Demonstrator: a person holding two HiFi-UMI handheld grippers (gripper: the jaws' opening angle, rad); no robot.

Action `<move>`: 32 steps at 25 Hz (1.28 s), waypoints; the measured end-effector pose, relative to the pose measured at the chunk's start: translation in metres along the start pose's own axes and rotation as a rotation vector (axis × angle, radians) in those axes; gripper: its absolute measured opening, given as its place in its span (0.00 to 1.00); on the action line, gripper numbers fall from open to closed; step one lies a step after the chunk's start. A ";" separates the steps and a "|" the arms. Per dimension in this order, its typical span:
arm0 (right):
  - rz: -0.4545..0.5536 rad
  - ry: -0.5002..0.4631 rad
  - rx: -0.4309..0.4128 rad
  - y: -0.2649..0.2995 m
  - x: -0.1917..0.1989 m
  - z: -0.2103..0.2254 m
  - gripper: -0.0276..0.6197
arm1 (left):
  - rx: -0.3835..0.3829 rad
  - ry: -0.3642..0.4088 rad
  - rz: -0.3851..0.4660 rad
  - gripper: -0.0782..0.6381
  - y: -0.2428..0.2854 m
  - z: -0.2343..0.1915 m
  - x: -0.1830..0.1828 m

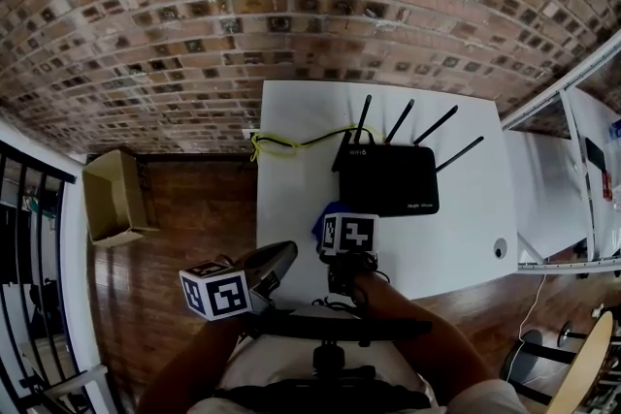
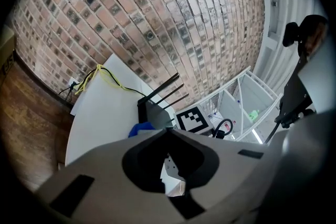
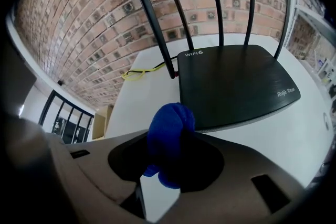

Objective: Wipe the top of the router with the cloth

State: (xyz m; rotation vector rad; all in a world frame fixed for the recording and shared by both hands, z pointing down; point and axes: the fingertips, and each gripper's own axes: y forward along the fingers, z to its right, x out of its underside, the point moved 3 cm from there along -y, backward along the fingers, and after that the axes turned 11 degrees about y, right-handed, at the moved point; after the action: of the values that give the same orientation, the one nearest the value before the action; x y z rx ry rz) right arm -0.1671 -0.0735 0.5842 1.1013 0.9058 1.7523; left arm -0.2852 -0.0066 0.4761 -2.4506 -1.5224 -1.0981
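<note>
1. My left claw [image 1: 275, 260] hangs nearest to me, off the left edge of the white desk [image 1: 291, 199] and over the wooden floor [image 1: 184, 218]. Its jaws are pressed together with nothing between them. It touches nothing.
2. My right claw [image 3: 172, 159] is over the near part of the desk and tilts steeply down. Its jaws are pinching the blue cloth [image 3: 169, 128], which is bunched into a rounded wad that stands out past the jaw tips.
3. The cloth sits at the near left corner of the black router [image 3: 236, 81]. I cannot tell whether it touches the casing. It does not lie on the top.
4. The router lies flat at the middle of the desk, its top bare and unobstructed. Its antennas [image 3: 149, 23] rise from the far edge and fan outward.
5. A yellow cable [image 1: 277, 145] lies coiled on the far left corner of the desk, well apart from the router.
6. An open cardboard box [image 1: 112, 199] stands on the floor left of the desk.
7. A brick wall [image 1: 291, 5] closes the scene behind the desk.
</note>
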 end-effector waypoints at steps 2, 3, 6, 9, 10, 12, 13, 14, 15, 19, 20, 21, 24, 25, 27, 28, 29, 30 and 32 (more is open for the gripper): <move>-0.004 0.000 0.002 0.001 0.000 -0.002 0.26 | 0.000 -0.006 0.006 0.14 -0.001 -0.001 -0.002; -0.002 -0.002 0.002 0.001 0.000 -0.003 0.26 | 0.000 -0.008 0.007 0.14 -0.002 -0.002 -0.003; 0.010 0.001 -0.002 -0.001 -0.001 -0.008 0.26 | -0.004 -0.004 0.008 0.14 -0.004 -0.005 -0.004; 0.022 -0.013 -0.005 -0.005 0.002 -0.016 0.26 | 0.001 -0.014 0.000 0.14 -0.003 -0.006 -0.003; 0.019 -0.031 0.003 -0.005 0.006 -0.017 0.26 | 0.000 -0.015 -0.003 0.14 -0.003 -0.006 -0.003; 0.018 -0.049 0.018 -0.002 0.010 -0.017 0.26 | -0.003 -0.011 -0.010 0.14 -0.003 -0.007 -0.003; 0.026 -0.040 0.020 -0.001 0.010 -0.016 0.26 | -0.003 -0.011 -0.013 0.14 -0.002 -0.008 -0.002; 0.038 -0.021 0.021 0.001 0.007 -0.015 0.26 | -0.002 -0.013 -0.015 0.14 -0.002 -0.009 -0.002; 0.049 0.008 0.023 0.003 0.004 -0.012 0.26 | -0.001 -0.015 -0.017 0.14 -0.002 -0.010 -0.001; 0.061 0.170 0.010 0.010 -0.002 -0.005 0.26 | -0.015 -0.016 -0.024 0.14 -0.005 -0.015 -0.001; 0.061 0.204 0.005 0.011 -0.003 -0.006 0.26 | -0.018 -0.013 -0.024 0.14 -0.006 -0.015 -0.002; 0.060 0.234 0.004 0.013 -0.005 -0.007 0.25 | -0.016 -0.015 -0.024 0.14 -0.006 -0.015 -0.003; 0.087 0.334 -0.012 0.014 -0.015 -0.015 0.25 | -0.018 -0.009 -0.028 0.14 -0.006 -0.017 -0.006; 0.093 0.364 -0.011 0.014 -0.017 -0.016 0.25 | -0.025 -0.001 -0.029 0.14 -0.007 -0.018 -0.007; 0.096 0.399 0.002 0.017 -0.021 -0.016 0.25 | -0.036 0.011 -0.030 0.14 -0.007 -0.020 -0.010; 0.096 0.400 0.010 0.017 -0.021 -0.016 0.25 | -0.041 0.017 -0.030 0.14 -0.008 -0.020 -0.012; 0.097 0.396 0.016 0.018 -0.022 -0.017 0.25 | -0.044 0.020 -0.031 0.14 -0.008 -0.021 -0.013; 0.096 0.390 0.022 0.019 -0.022 -0.018 0.25 | -0.043 0.017 -0.032 0.14 -0.008 -0.022 -0.013; 0.097 0.384 0.027 0.022 -0.024 -0.020 0.25 | -0.028 -0.003 -0.032 0.14 -0.006 -0.022 -0.012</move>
State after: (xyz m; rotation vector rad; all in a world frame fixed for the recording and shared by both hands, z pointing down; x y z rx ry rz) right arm -0.1859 -0.1065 0.5888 0.8499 1.1228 2.0796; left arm -0.3050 -0.0210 0.4833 -2.4556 -1.5632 -1.1286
